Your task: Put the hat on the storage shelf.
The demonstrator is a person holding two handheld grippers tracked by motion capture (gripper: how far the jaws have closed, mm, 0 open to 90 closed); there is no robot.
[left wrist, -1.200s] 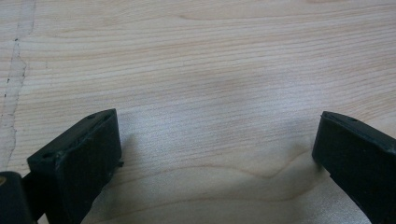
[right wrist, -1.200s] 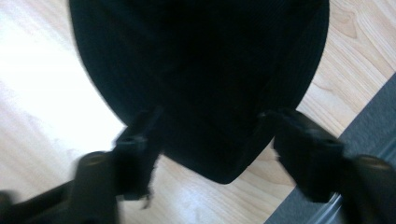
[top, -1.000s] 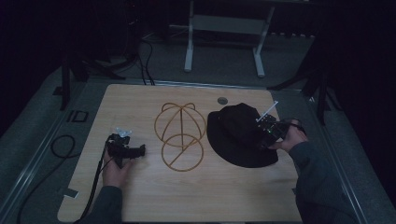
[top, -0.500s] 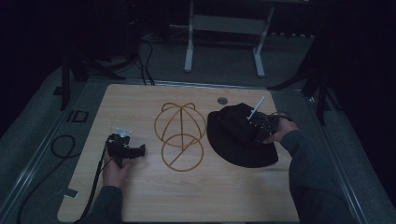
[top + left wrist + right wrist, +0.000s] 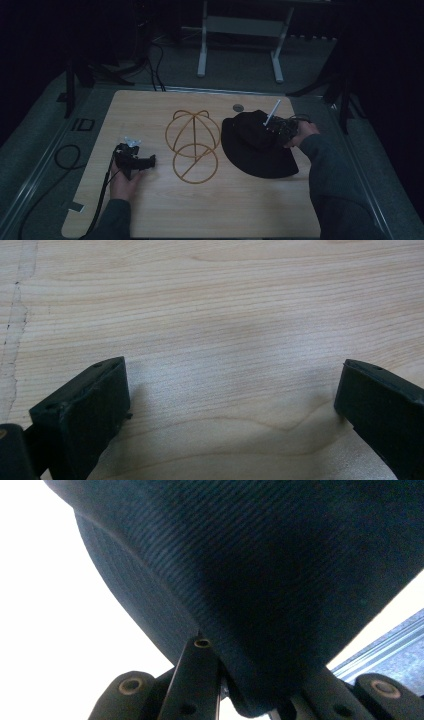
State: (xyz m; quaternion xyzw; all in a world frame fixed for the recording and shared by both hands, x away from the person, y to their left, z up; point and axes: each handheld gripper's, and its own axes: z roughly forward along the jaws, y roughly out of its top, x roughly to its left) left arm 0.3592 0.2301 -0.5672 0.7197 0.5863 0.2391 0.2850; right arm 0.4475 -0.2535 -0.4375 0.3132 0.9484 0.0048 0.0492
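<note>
A black brimmed hat [image 5: 255, 150] lies on the right half of the wooden table [image 5: 210, 210]. My right gripper [image 5: 277, 129] rests on its far right side, a white rod sticking up from it. In the right gripper view, dark ribbed hat fabric [image 5: 280, 570] runs down between the jaws, and the right gripper [image 5: 250, 690] is shut on it. A gold wire hat stand [image 5: 192, 145] sits at the table's middle. My left gripper [image 5: 149, 161] lies on the table to the stand's left. It is open [image 5: 232, 390] over bare wood, with nothing between its fingers [image 5: 85, 410].
A small round grey fitting [image 5: 238, 107] is set into the table's far edge. A black cable [image 5: 65, 155] loops on the floor to the left. A white metal frame [image 5: 202, 45] stands beyond the table. A metal rail [image 5: 380, 640] shows behind the hat.
My right gripper has shifted left and slightly farther away, onto the hat. The left gripper has stayed put.
</note>
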